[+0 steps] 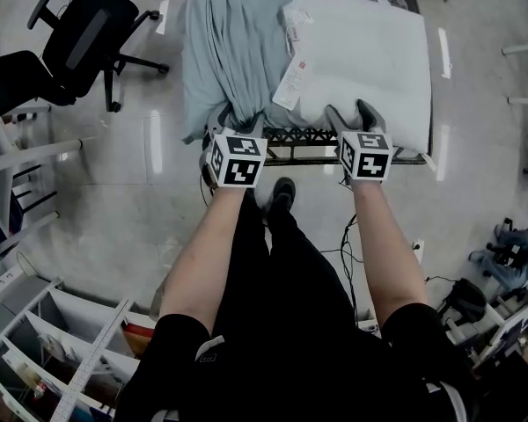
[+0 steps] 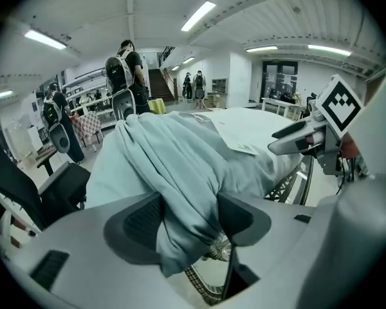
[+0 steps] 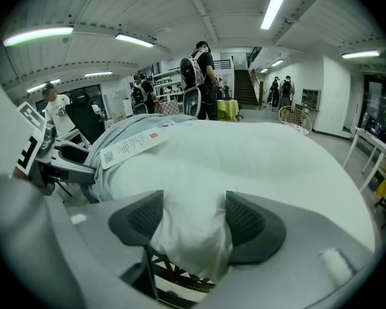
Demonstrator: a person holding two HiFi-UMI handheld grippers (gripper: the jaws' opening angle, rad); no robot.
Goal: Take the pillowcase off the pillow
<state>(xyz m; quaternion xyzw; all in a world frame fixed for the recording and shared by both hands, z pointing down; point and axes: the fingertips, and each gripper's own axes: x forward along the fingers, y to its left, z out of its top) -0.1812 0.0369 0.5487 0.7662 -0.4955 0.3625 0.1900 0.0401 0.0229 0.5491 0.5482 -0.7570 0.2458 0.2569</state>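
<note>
A white pillow (image 1: 370,60) lies on a wire-topped table (image 1: 299,137). Its light blue pillowcase (image 1: 229,51) is bunched over the pillow's left part, and the right part is bare. A long white label (image 1: 292,82) lies where the two meet. My left gripper (image 1: 240,123) is at the near edge, shut on a fold of the blue pillowcase (image 2: 174,166), which fills the gap of the left gripper (image 2: 190,221). My right gripper (image 1: 355,112) is shut on the near edge of the bare pillow (image 3: 244,159), with white stuffing squeezed between the pads of the right gripper (image 3: 192,221).
A black office chair (image 1: 88,33) stands left of the table. White shelving (image 1: 35,341) is at the lower left. Cables (image 1: 348,253) trail on the floor by my legs, and bags (image 1: 510,253) sit at the right. People (image 2: 125,76) stand far behind the table.
</note>
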